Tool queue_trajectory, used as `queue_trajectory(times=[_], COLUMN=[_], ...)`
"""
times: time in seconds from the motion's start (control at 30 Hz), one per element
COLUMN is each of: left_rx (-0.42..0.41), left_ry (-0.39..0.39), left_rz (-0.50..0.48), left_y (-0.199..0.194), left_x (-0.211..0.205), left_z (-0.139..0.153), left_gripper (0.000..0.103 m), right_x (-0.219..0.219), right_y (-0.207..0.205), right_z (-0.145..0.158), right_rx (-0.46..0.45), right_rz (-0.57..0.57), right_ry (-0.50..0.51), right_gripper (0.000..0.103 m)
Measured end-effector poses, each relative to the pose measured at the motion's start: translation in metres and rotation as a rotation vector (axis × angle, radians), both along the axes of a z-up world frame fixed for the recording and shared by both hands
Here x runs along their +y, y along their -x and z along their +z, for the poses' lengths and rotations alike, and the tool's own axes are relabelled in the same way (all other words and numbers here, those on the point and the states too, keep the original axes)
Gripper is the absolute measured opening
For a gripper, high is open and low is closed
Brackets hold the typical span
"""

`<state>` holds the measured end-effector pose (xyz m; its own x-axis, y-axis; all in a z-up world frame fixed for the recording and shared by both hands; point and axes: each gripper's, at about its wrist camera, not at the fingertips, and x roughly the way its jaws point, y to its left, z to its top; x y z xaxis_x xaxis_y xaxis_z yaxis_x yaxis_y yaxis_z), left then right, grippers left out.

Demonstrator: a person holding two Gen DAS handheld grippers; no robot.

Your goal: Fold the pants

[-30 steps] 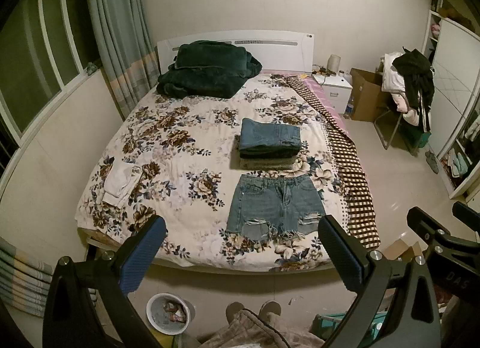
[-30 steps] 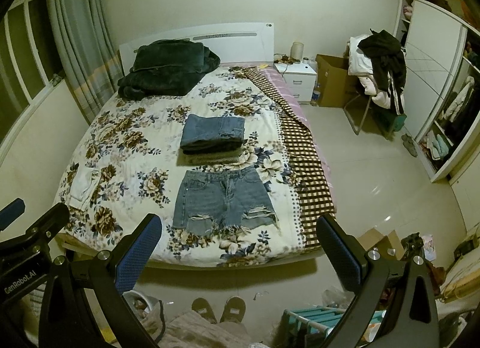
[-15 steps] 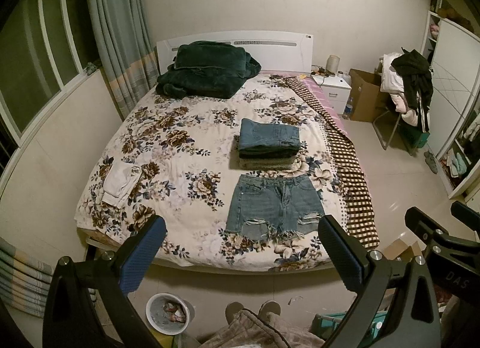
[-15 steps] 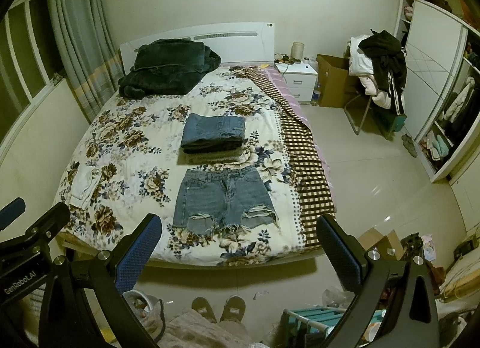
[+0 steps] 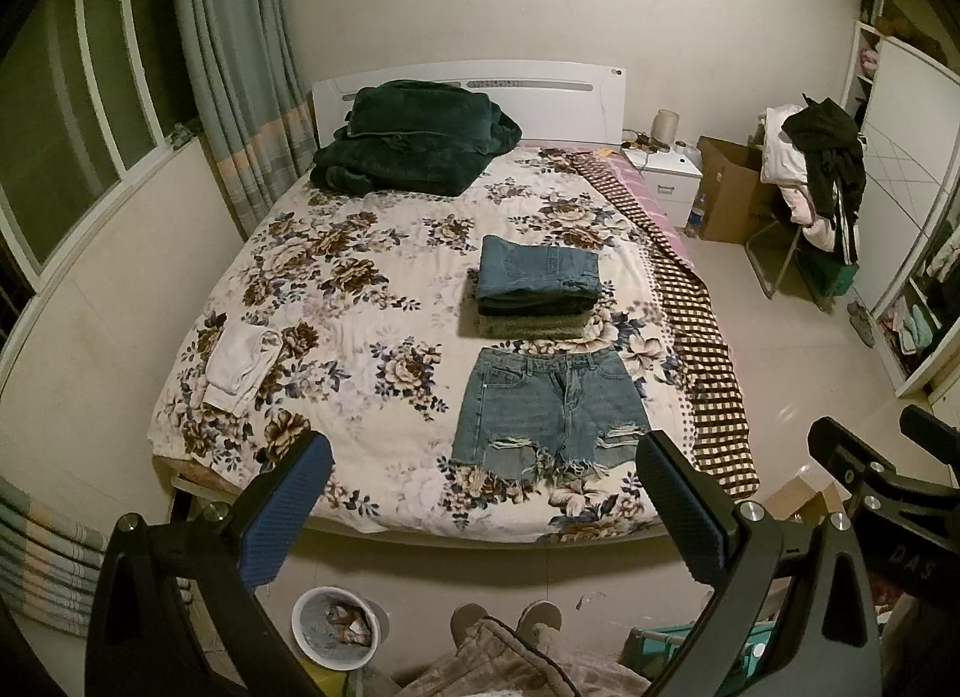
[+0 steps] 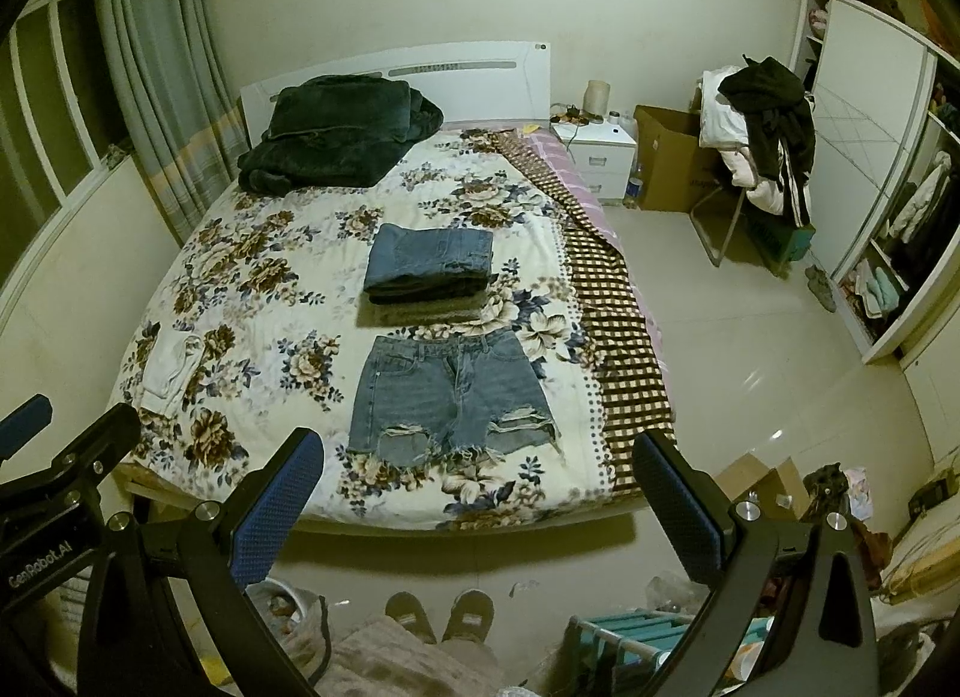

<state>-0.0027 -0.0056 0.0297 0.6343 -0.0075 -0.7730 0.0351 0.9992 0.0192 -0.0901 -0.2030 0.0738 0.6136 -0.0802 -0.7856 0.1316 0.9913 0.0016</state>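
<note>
Two pairs of tongs are hanging over the floor at the foot of the bed (image 5: 360,253), well short of the mattress. The left tongs (image 5: 480,508) are standing wide apart with nothing between their blue pads, and the right tongs (image 6: 477,502) are gaping just as wide, also gripping nothing. The denim shorts (image 5: 549,412) are lying flat and unfolded on the floral bedspread near the foot edge, waistband toward the headboard and frayed hems toward the tongs. Just beyond the waistband, a stack of folded pants (image 5: 537,286) is sitting, blue jeans on top. A white garment (image 5: 240,364) is lying near the bed's left edge, well apart from the shorts. A dark green blanket (image 5: 414,147) is resting against the headboard. The person's slippers (image 6: 441,613) are showing on the floor between the right tongs' arms.
</note>
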Motion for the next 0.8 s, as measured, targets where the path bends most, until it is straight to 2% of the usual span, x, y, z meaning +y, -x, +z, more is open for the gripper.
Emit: queue_trajectory(times=[0.2,0.33,0.53,0.67,0.8], left_rx=[0.011,-0.007,-0.009,0.034,0.049], left_ry=[0.007,-0.018,-0.04,-0.036,-0.05], left_rz=[0.002,0.017,0.032,0.023,0.021], left_y=[-0.003,-0.01,-0.053,-0.085,-0.116], left_x=[0.003,0.006,0.02,0.027,0.029], left_z=[0.0,-0.009,-0.046,-0.072,-0.094], left_gripper=[0.103,0.103,0.103,0.103,0.103], right_x=[0.01,0.017,0.023,0.026,0.022], right_y=[-0.004,-0.018,-0.07,-0.114,-0.168], right_z=[-0.004,-0.017,-0.053,-0.081,-0.121], right_rx=[0.017,0.026,0.039,0.066,0.108], right_rz=[-0.002,-0.006,-0.042,-0.071,-0.086], right_ry=[0.001,0.008,0.004,0.005,-0.007], right_gripper=[0.103,0.103,0.103,0.103,0.103])
